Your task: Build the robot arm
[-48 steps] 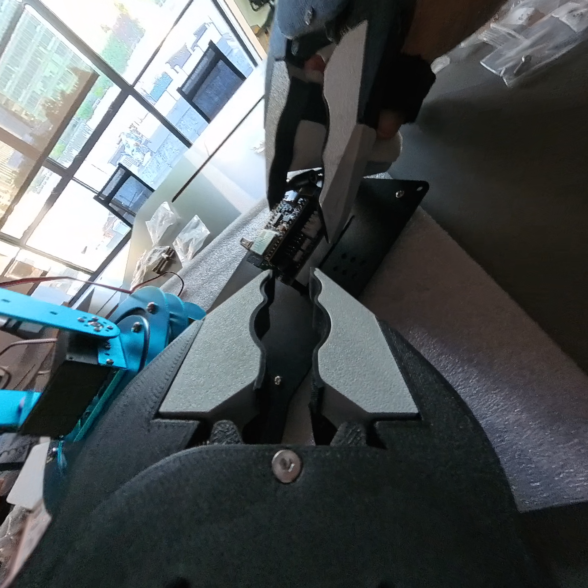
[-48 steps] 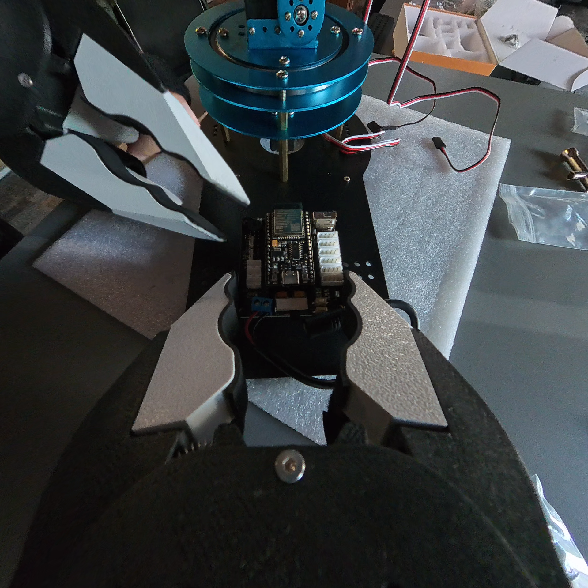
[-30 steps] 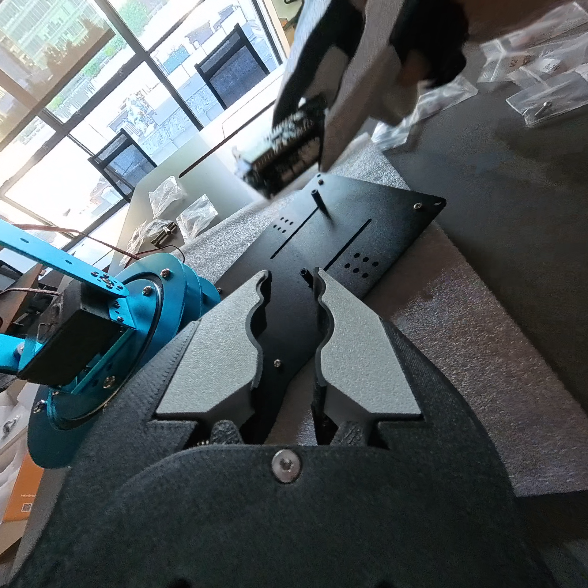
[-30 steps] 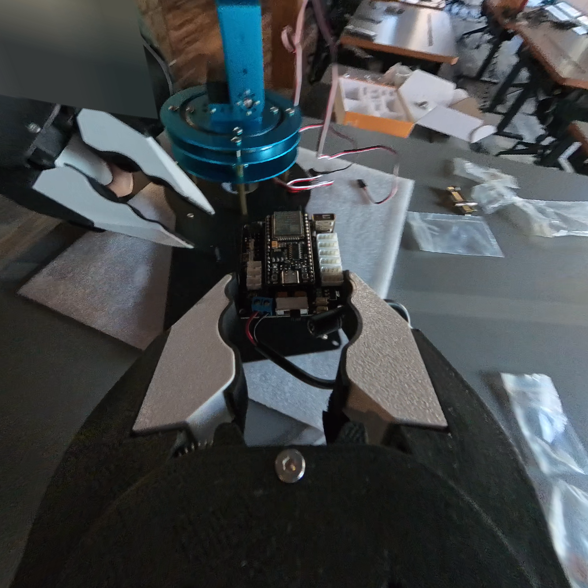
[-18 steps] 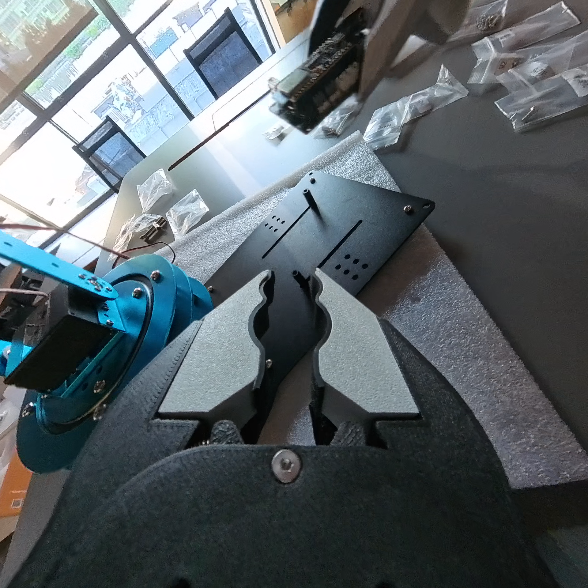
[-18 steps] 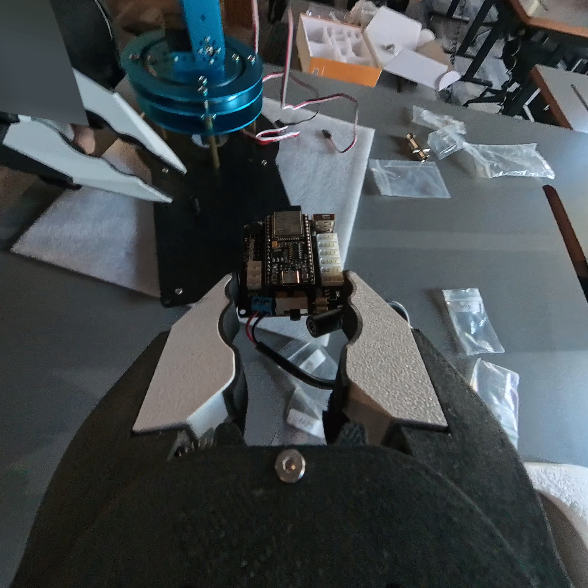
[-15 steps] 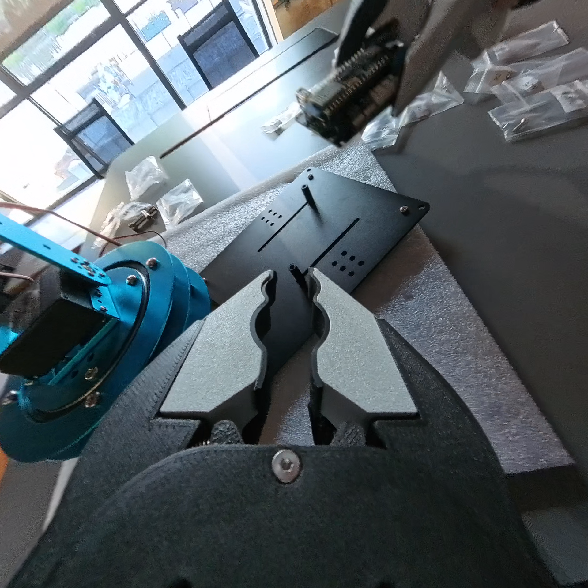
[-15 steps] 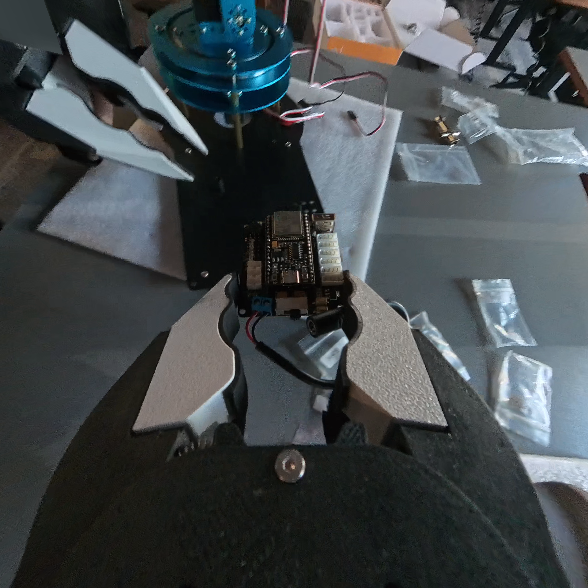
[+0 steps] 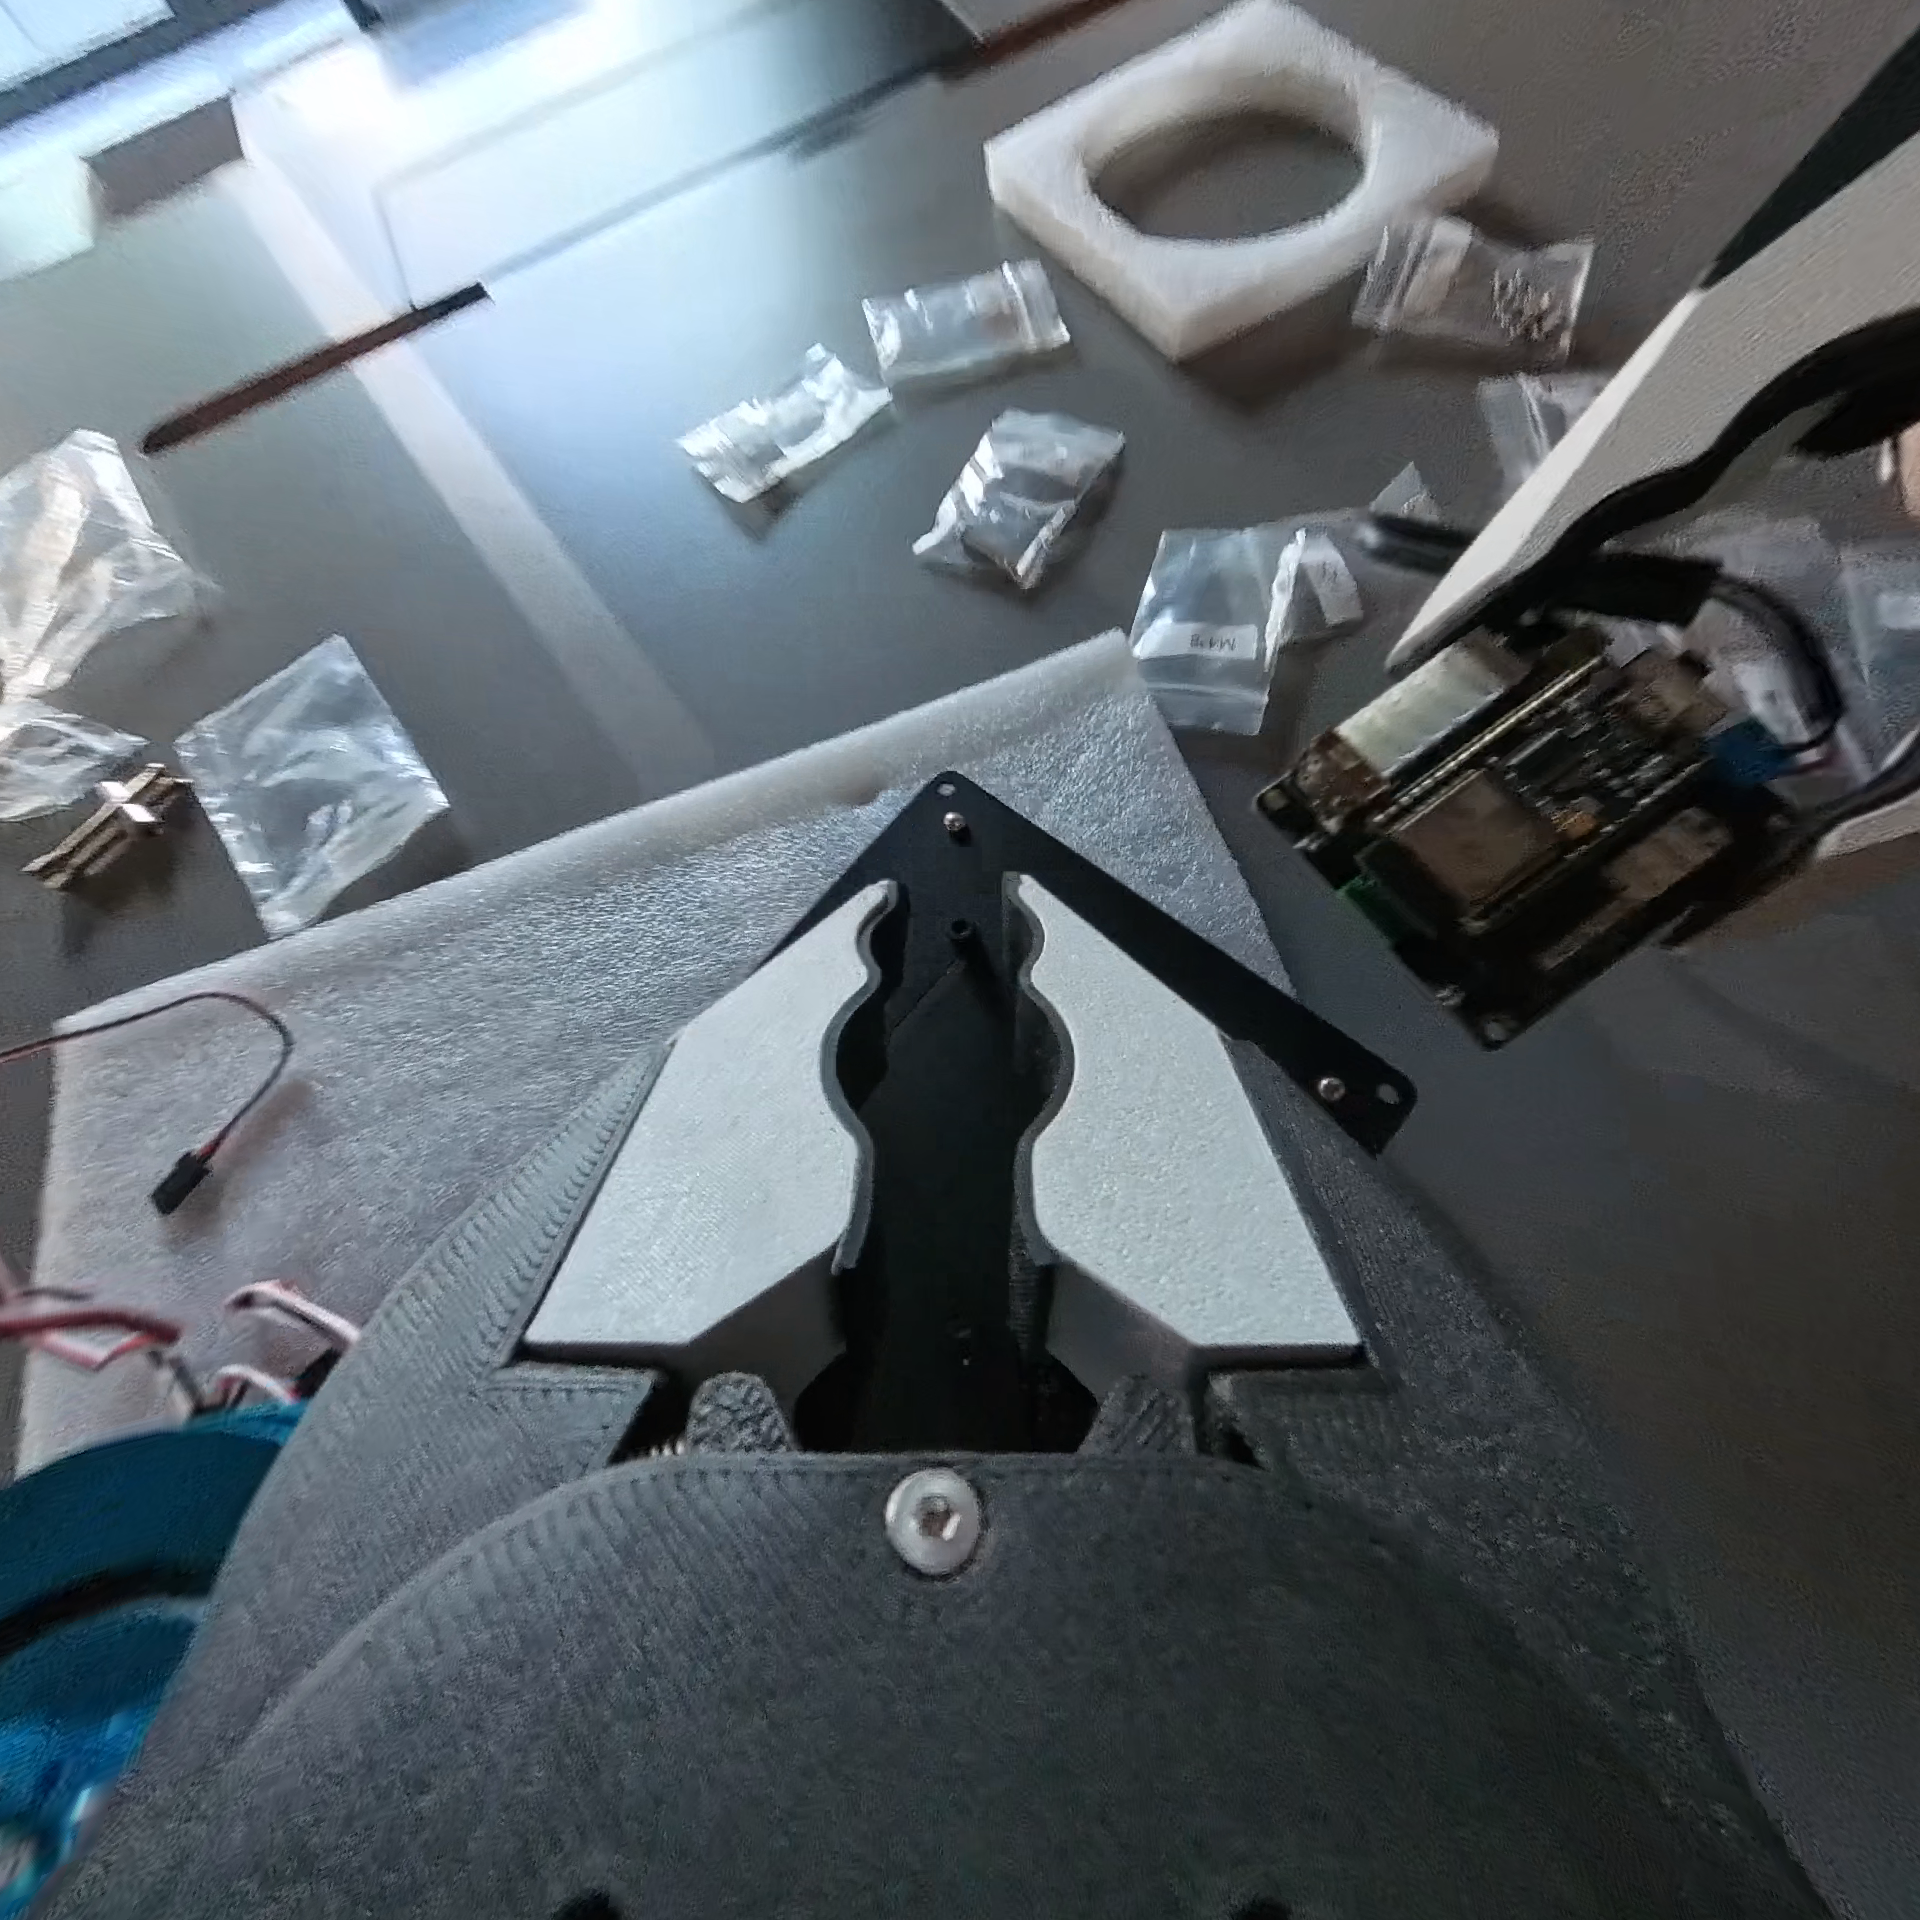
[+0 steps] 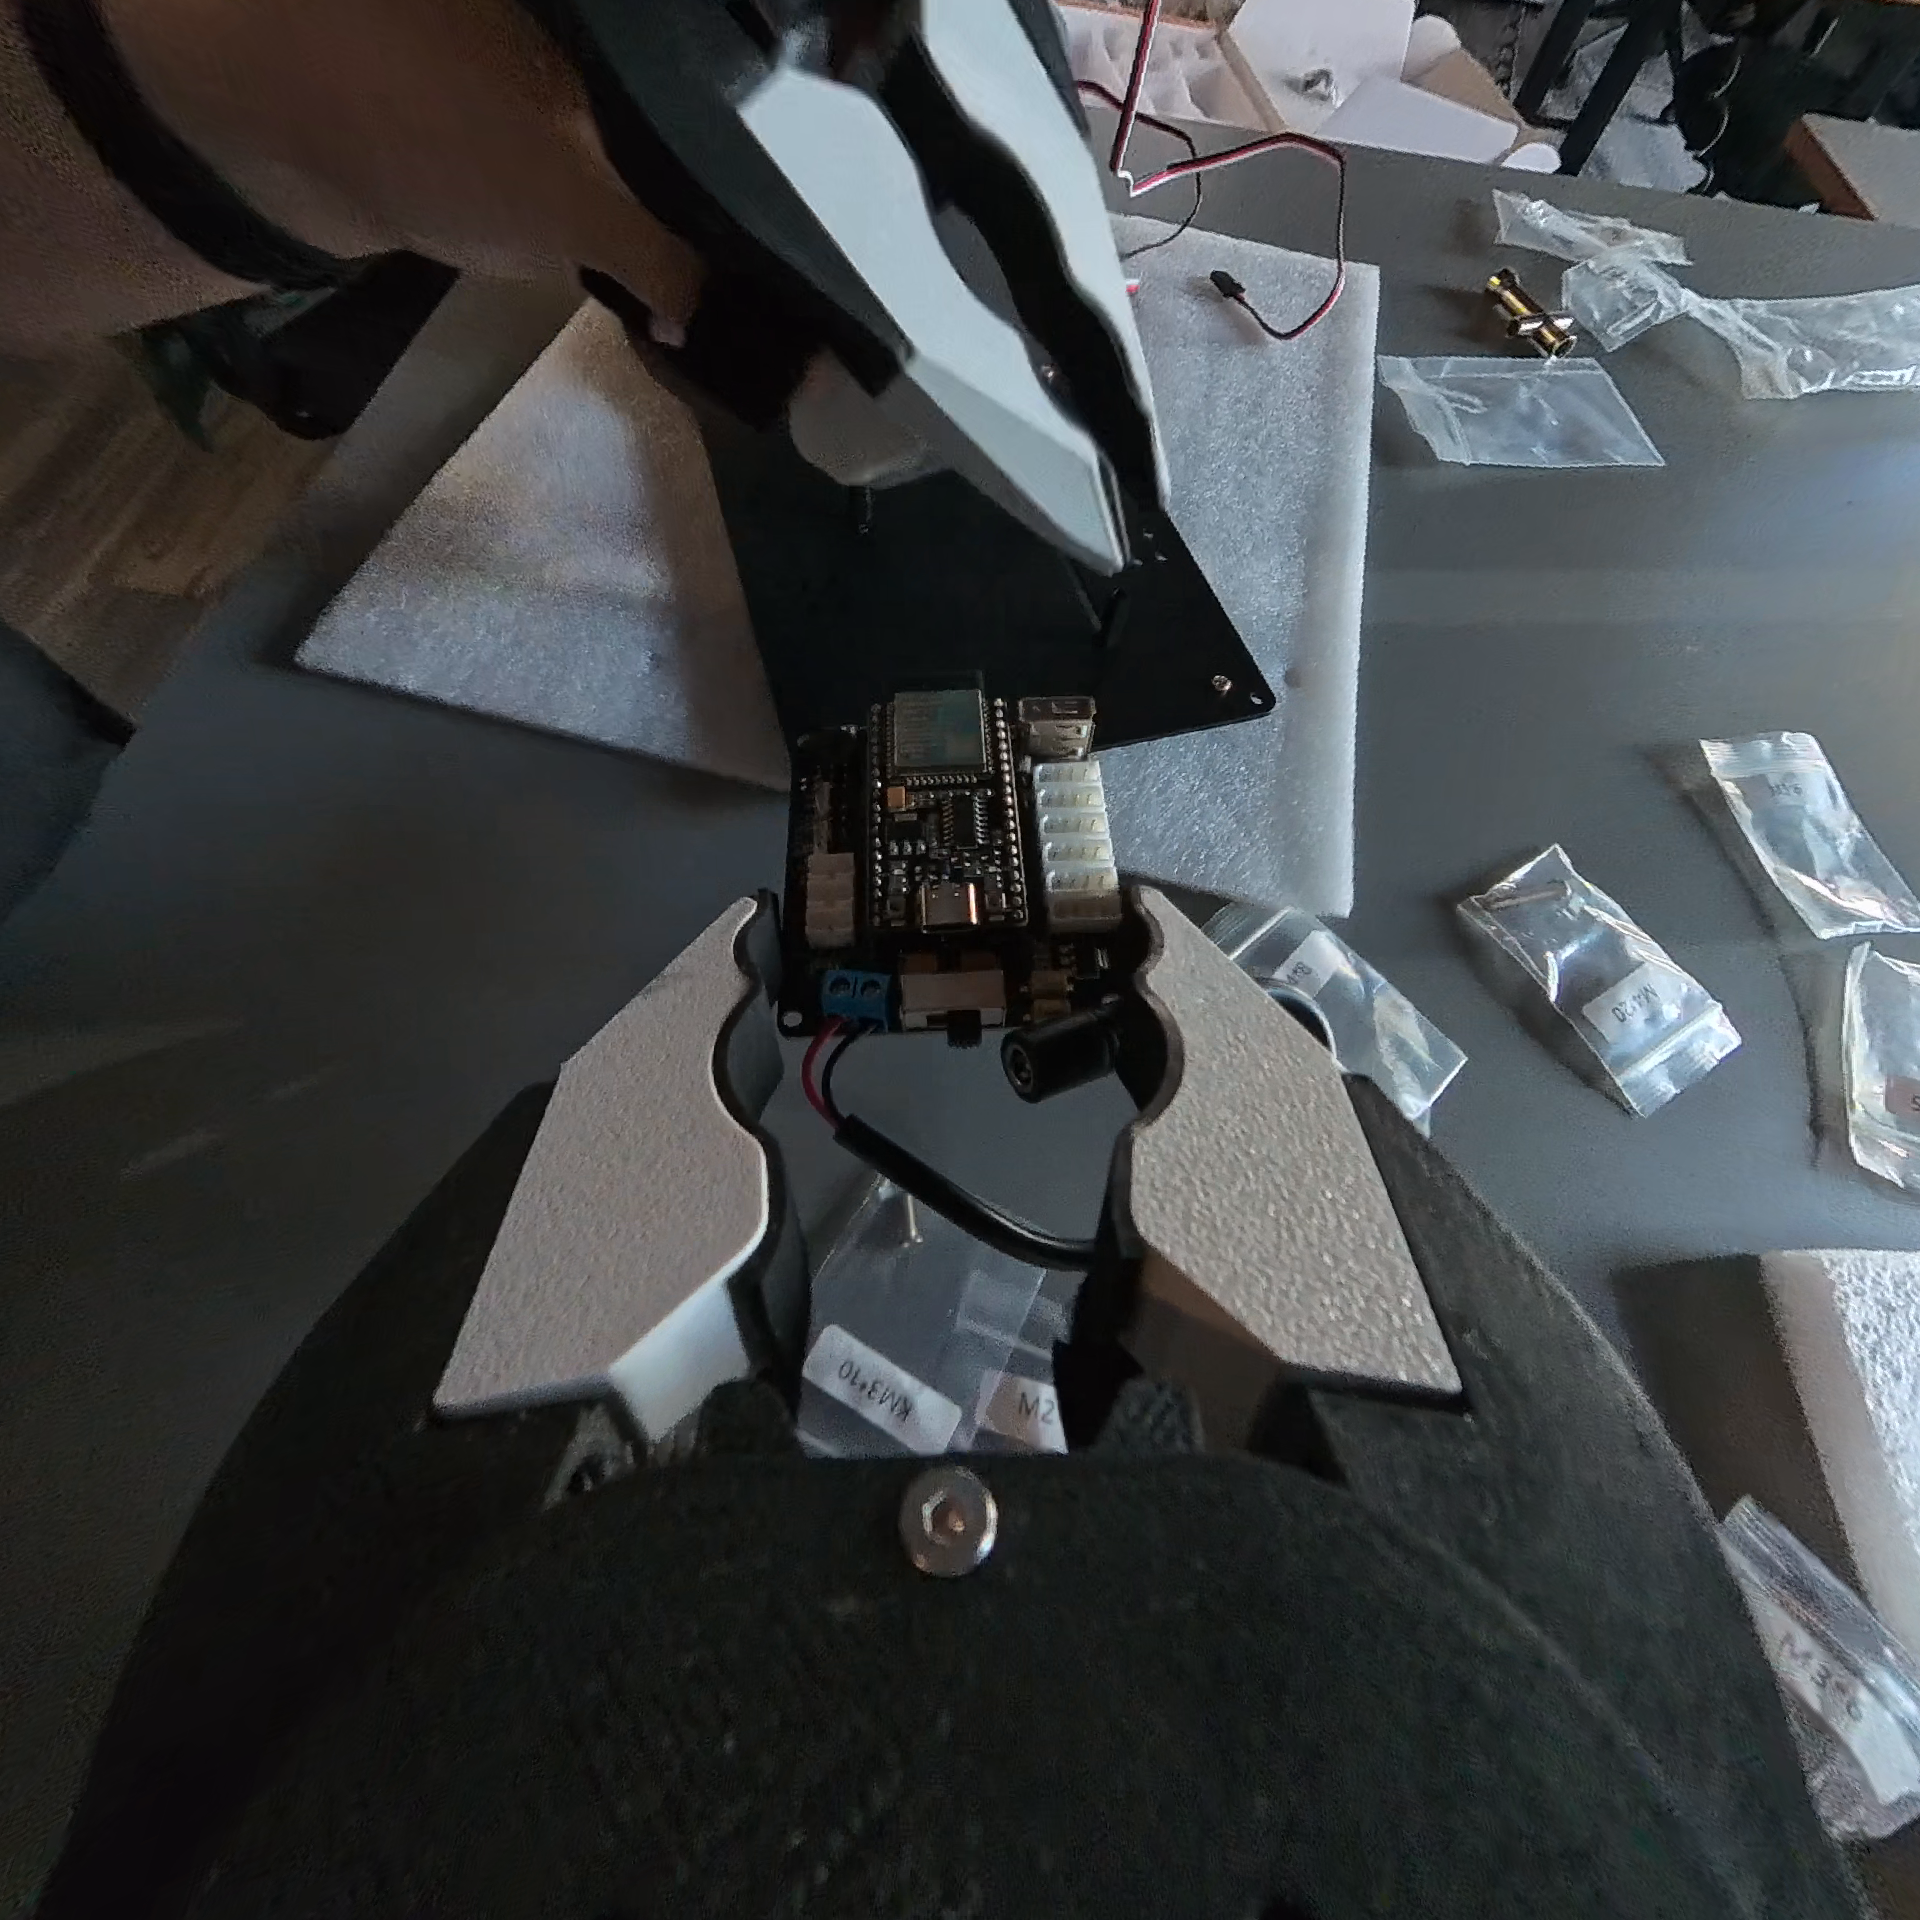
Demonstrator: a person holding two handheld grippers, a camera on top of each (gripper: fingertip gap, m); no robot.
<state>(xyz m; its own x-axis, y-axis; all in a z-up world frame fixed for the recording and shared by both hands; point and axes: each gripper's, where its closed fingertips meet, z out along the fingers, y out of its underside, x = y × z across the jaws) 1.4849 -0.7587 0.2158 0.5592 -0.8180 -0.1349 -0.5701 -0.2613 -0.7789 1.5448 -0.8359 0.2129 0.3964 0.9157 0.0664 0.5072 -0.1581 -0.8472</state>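
My right gripper (image 10: 951, 935) is shut on the near end of a black circuit board (image 10: 956, 821) with white connectors and a black cable. It holds the board in the air above the grey table, just off the black plate's (image 10: 935, 592) corner. In the left wrist view the board (image 9: 1507, 831) and right gripper (image 9: 1621, 717) hang at the right. My left gripper (image 9: 951, 914) is open by a narrow gap and empty, pointing down at the black plate (image 9: 1143, 966). A thin black standoff (image 9: 961, 928) stands between its tips.
The plate lies on a white foam sheet (image 9: 520, 935). A blue turntable (image 9: 83, 1558) sits at the lower left. Several small plastic bags (image 9: 1018, 499) lie scattered on the table, with more at the right in the right wrist view (image 10: 1590, 997). There are also a white foam frame (image 9: 1236, 177), brass standoffs (image 10: 1527, 312) and a servo wire (image 9: 239, 1091). The gap from one gripper's tips to the other's is roughly 11 cm.
My right gripper has lifted the circuit board off the black plate and carried it back past the plate's edge. My left gripper has tilted down over the plate's corner, at the same narrow gap.
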